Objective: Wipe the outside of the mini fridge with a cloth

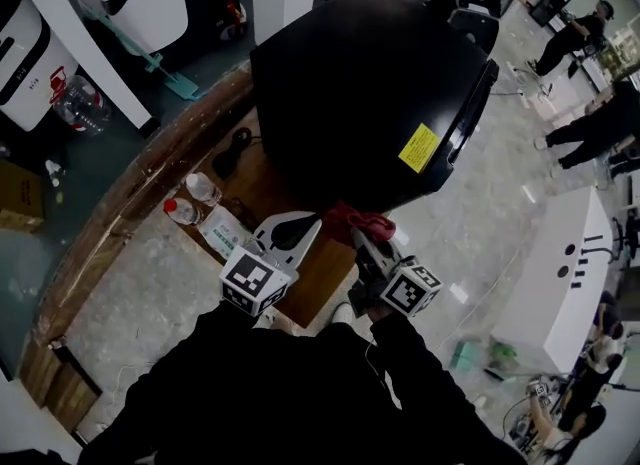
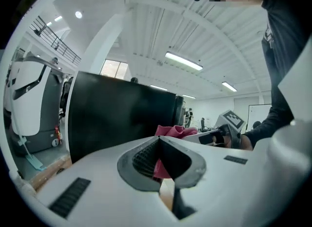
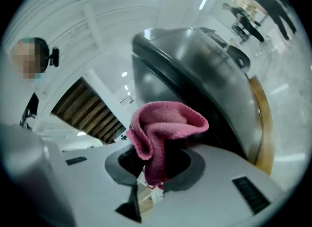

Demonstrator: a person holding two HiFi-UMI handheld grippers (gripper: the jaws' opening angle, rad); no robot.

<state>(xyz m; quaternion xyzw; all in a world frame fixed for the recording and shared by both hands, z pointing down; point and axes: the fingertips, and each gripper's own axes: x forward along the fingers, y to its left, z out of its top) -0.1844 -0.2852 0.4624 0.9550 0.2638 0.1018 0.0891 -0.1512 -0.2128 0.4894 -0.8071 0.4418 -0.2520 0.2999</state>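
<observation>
The black mini fridge (image 1: 370, 93) stands on a wooden table (image 1: 150, 168), a yellow label (image 1: 420, 147) on its near side. A bunched pink cloth (image 1: 356, 221) is pinched in my right gripper (image 1: 362, 238), right by the fridge's lower front edge. In the right gripper view the cloth (image 3: 165, 123) bulges out of the shut jaws (image 3: 157, 158), with the fridge (image 3: 204, 74) just beyond it. My left gripper (image 1: 305, 228) hovers beside it to the left with its jaws closed together (image 2: 158, 140) and nothing gripped. The cloth (image 2: 173, 131) shows behind the left gripper's tips, in front of the fridge (image 2: 117, 118).
Two plastic bottles (image 1: 190, 203) and a boxed pack (image 1: 225, 233) sit on the table left of the grippers. A white counter (image 1: 560, 273) stands at the right. Several people (image 1: 590, 123) stand at the far right. White machines (image 1: 60, 33) and a teal mop (image 1: 160, 63) stand at the left.
</observation>
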